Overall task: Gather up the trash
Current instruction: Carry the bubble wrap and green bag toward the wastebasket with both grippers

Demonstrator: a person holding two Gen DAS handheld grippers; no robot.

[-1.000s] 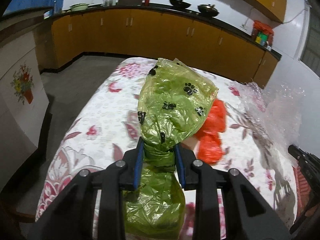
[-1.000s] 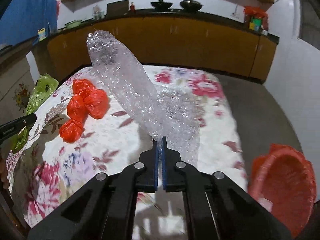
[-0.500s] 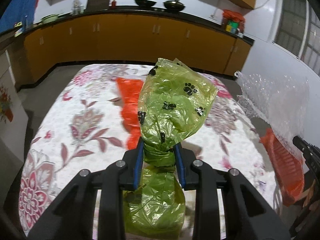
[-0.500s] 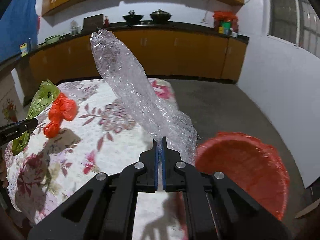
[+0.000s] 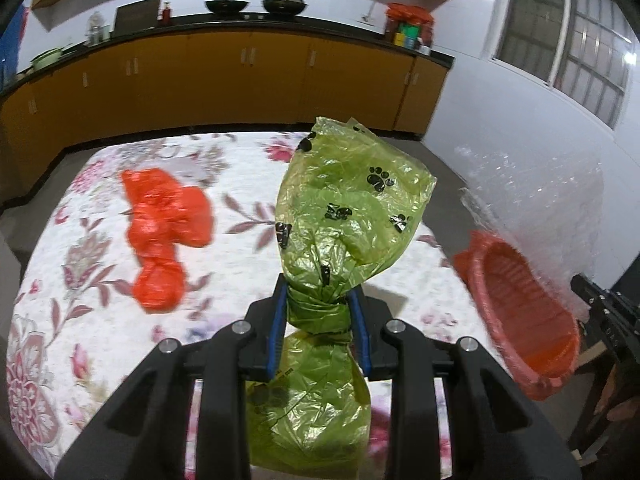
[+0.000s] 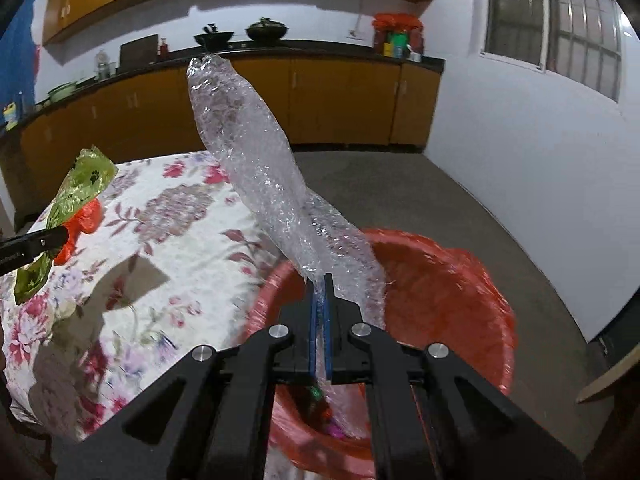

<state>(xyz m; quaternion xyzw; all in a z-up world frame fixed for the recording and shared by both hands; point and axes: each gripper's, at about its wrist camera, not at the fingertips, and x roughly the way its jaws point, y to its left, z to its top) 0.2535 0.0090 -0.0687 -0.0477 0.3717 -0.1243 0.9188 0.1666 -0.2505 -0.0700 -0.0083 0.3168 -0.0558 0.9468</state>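
The right gripper [image 6: 320, 312], clamped on the bubble wrap [image 6: 256, 168], hangs directly above the red bin [image 6: 460, 280], nearer it than the left gripper [image 5: 319, 312], which pinches the green bag [image 5: 352, 208].

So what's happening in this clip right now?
A person is clearing trash off a table with a floral cloth, one claw in each hand. The left claw is clamped on a knotted green bag with paw prints. The right claw is shut on a crumpled roll of clear bubble wrap, held over a red bin beside the table. A crumpled red plastic bag lies on the cloth, not yet collected.
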